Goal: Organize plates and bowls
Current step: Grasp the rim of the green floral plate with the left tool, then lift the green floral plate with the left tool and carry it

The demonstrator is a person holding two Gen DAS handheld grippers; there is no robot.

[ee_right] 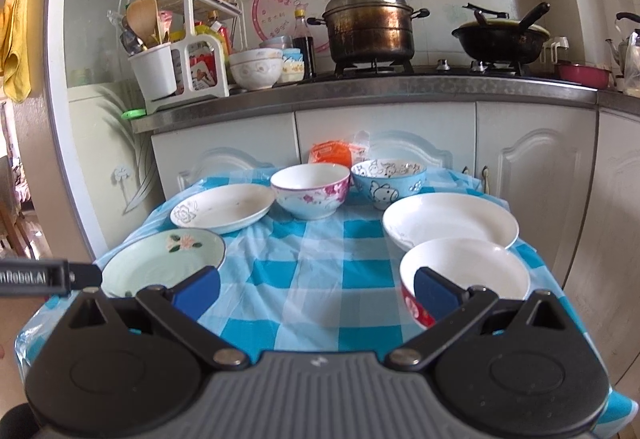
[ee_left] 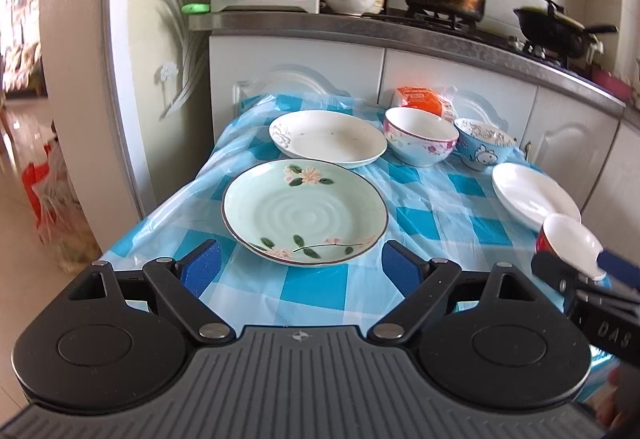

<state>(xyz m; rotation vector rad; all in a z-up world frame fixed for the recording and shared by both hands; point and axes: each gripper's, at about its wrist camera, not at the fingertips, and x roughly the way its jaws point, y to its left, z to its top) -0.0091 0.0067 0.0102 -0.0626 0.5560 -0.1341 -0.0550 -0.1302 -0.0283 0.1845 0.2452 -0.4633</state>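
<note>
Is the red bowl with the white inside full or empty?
Empty. The red bowl stands upright on the checked tablecloth, and its white inside shows bare, with no food or water. The right hand-held gripper is open beside it.

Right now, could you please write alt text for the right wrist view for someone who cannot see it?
The open right gripper hovers at the near edge of a blue checked table, one finger beside a red bowl. Three plates and two patterned bowls lie beyond, with the kitchen counter behind.
</note>
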